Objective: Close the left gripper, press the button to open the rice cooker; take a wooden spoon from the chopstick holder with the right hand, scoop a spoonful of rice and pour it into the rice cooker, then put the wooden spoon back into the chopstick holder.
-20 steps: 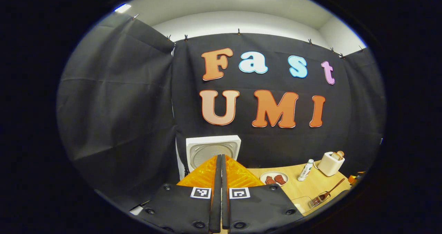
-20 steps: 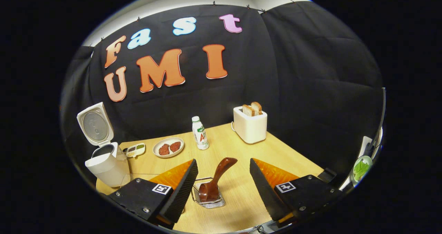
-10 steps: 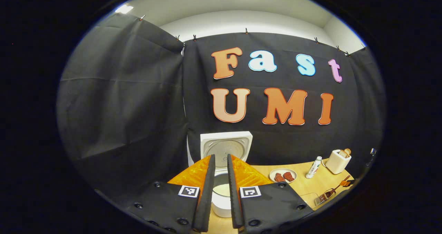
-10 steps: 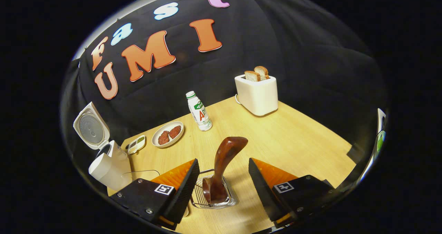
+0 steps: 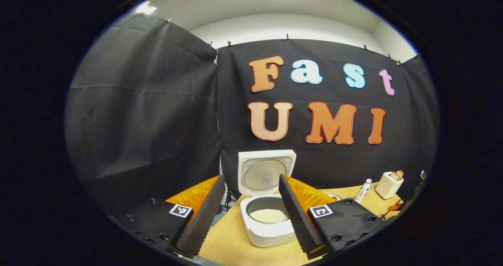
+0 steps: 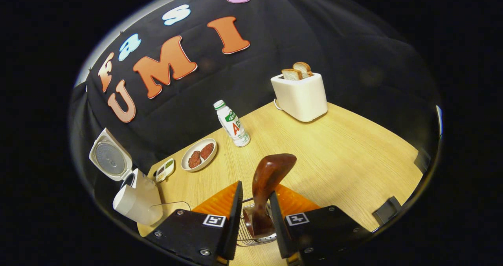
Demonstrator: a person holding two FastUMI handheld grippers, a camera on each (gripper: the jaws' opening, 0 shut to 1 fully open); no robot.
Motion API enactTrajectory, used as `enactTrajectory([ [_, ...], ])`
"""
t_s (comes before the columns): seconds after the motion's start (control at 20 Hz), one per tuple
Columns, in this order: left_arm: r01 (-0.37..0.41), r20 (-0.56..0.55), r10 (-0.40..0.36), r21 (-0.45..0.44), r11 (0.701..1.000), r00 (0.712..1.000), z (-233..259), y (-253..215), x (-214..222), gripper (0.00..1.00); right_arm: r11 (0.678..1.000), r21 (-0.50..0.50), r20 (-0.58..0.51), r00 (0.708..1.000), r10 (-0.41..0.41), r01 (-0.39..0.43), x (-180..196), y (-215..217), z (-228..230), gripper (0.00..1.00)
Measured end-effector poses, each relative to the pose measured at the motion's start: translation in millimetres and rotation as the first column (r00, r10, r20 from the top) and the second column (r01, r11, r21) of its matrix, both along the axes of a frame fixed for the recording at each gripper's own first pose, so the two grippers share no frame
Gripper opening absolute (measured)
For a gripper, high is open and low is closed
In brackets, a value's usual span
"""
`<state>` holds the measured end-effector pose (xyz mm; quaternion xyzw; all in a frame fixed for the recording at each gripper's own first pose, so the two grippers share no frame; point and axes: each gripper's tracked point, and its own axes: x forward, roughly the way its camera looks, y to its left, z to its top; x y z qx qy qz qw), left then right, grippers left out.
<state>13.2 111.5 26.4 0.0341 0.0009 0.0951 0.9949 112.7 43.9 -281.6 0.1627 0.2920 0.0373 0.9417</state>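
**Closing on the spoon handle, cooker lid up**

Reaching forward at the bottom of the left gripper view, the left gripper [image 5: 251,213] has its two fingers spread wide apart, holding nothing. Between them, at lower centre, sits the rice cooker [image 5: 268,226] on the wooden table [image 5: 232,244], its lid raised upright behind the pot and white rice visible inside. Far off at the lower right stand a small bottle [image 5: 363,189] and a toaster [image 5: 388,184].

In the right gripper view, the rice cooker [image 6: 135,203] shows at the lower left, lid tilted open. Right of it lie a small dish [image 6: 165,170] and a plate [image 6: 199,159] with two brown pieces, then a bottle [image 6: 233,123]. At lower centre the right gripper [image 6: 253,215] points down toward the table, its fingers drawn close on either side of the wooden spoon [image 6: 267,187]; whether both press on it I cannot tell. The spoon stands tilted in the wire chopstick holder [image 6: 251,234]. A toaster [image 6: 301,95] with bread occupies the upper right.
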Motion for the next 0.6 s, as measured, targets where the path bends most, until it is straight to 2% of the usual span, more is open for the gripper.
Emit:
enactTrajectory([
  [0.05,-0.003,-0.004,0.003,-0.003,1.000,1.000,-1.9,0.7,-0.7,0.95,1.000,0.005,-0.008,1.000,-0.003,0.003,0.1,-0.8,-0.4,0.38],
  [0.15,-0.023,-0.015,0.023,-0.002,1.000,1.000,-7.1,6.3,0.7,0.93,1.000,0.022,-0.017,1.000,-0.022,0.023,0.1,-2.6,-0.2,0.22],
  [0.25,-0.024,-0.019,0.024,-0.001,1.000,1.000,-9.4,8.0,1.9,0.98,0.999,0.007,-0.025,0.999,-0.034,0.035,-1.2,-6.0,-1.2,0.17],
  [0.4,-0.014,-0.026,0.014,-0.011,1.000,1.000,-15.2,9.1,3.0,0.98,0.998,0.003,-0.021,0.997,-0.069,0.069,-4.2,-7.9,4.3,0.02],
  [0.5,-0.002,-0.030,0.002,-0.024,1.000,1.000,-17.5,8.0,4.0,0.99,0.998,-0.009,-0.011,0.998,-0.060,0.060,-9.0,-3.0,13.5,0.02],
  [0.6,0.009,-0.033,-0.010,-0.033,0.999,0.999,-19.6,7.0,4.1,0.99,0.995,-0.076,0.022,0.998,-0.057,0.058,-12.3,-5.0,29.2,0.02],
])
